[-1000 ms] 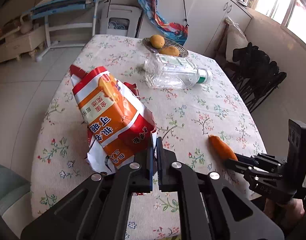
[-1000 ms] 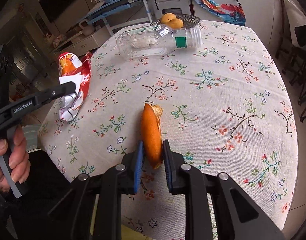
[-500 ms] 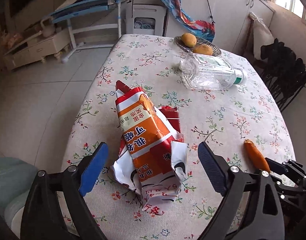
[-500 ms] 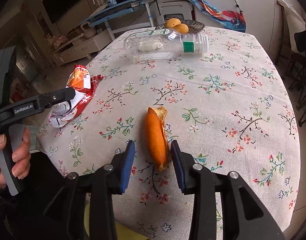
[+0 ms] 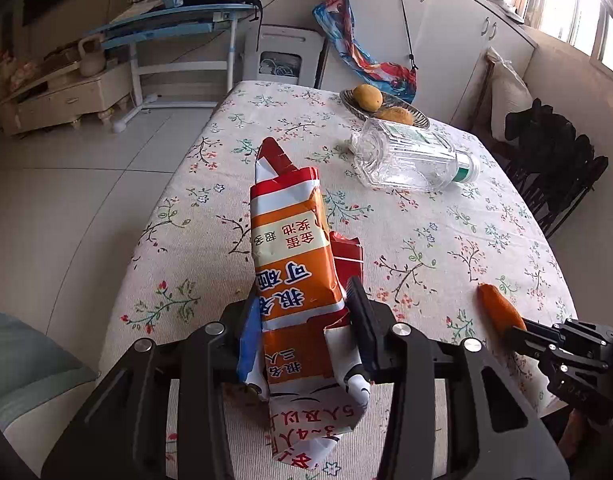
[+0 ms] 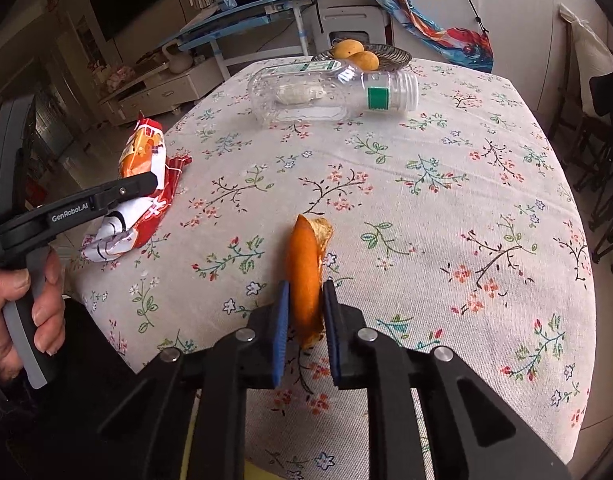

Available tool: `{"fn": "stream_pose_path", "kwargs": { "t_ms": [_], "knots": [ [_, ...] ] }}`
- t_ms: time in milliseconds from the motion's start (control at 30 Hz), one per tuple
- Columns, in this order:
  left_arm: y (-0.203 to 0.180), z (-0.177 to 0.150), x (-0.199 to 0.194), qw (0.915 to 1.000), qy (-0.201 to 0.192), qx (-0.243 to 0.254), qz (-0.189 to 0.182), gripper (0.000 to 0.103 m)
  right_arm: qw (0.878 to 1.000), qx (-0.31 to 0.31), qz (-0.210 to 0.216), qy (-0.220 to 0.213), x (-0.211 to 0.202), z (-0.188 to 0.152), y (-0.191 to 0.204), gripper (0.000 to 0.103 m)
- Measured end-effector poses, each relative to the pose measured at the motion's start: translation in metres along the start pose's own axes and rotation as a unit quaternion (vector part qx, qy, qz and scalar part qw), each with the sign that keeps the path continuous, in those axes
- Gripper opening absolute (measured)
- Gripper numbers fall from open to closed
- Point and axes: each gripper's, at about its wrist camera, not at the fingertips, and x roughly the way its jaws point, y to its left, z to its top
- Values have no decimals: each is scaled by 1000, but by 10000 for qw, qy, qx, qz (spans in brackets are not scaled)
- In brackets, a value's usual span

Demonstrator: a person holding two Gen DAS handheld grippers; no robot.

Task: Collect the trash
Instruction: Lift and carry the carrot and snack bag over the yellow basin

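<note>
Floral-cloth bench (image 5: 426,240). Left tool (image 5: 302,320) closing on crumpled snack wrapper (image 5: 294,264); may slip. Right tool (image 6: 304,316) closing on orange peel (image 6: 304,268); thin, may tear or drop.

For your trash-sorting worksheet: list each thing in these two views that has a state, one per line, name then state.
Snack wrapper: crumpled, between closing left tool.
Orange peel: on edge, between closing right tool.
Plastic bottle: on its side, capped.
Fruit dish: holding two fruits.

Floral tablecloth (image 5: 290,128) over a table. At far edge, metal dish (image 5: 420,119) with 2 yellow fruits (image 5: 367,97). Beyond, blue desk (image 5: 178,26), white cabinets (image 5: 458,36), colourful cloth (image 5: 366,60) hanging.
</note>
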Motion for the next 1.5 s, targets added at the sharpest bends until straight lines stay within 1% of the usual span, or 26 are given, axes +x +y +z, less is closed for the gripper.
{"fn": "stream_pose_path", "kwargs": {
  "t_ms": [100, 233, 300, 433, 533, 733, 1167, 1500],
  "knots": [
    [3, -12, -17, 9995, -186, -118, -207, 38, 9998, 153, 78, -76, -4, -2, -3, 15],
    [1, -28, -42, 9970, -452, -198, -588, 38, 9989, 263, 185, -340, -17, -5, 0, 15],
    [-2, -38, -52, 9965, -507, -174, -644, 38, 9980, 329, 271, -471, -24, -9, 2, 15],
    [-9, -58, -64, 9967, -533, -55, -605, 38, 9960, 440, 452, -637, -31, -18, 9, 15],
    [-14, -72, -73, 9971, -563, 54, -501, 38, 9945, 440, 542, -776, -38, -23, 16, 15],
    [-15, -91, -92, 9967, -687, 142, -414, 38, 9919, 502, 623, -986, -51, -37, 25, 15],
    [-19, -120, -128, 9947, -918, 222, -415, 38, 9910, 563, 679, -1011, -67, -73, 44, 15],
    [-14, -133, -148, 9935, -1035, 195, -437, 39, 9914, 510, 677, -998, -76, -93, 55, 15]
  ]
}}
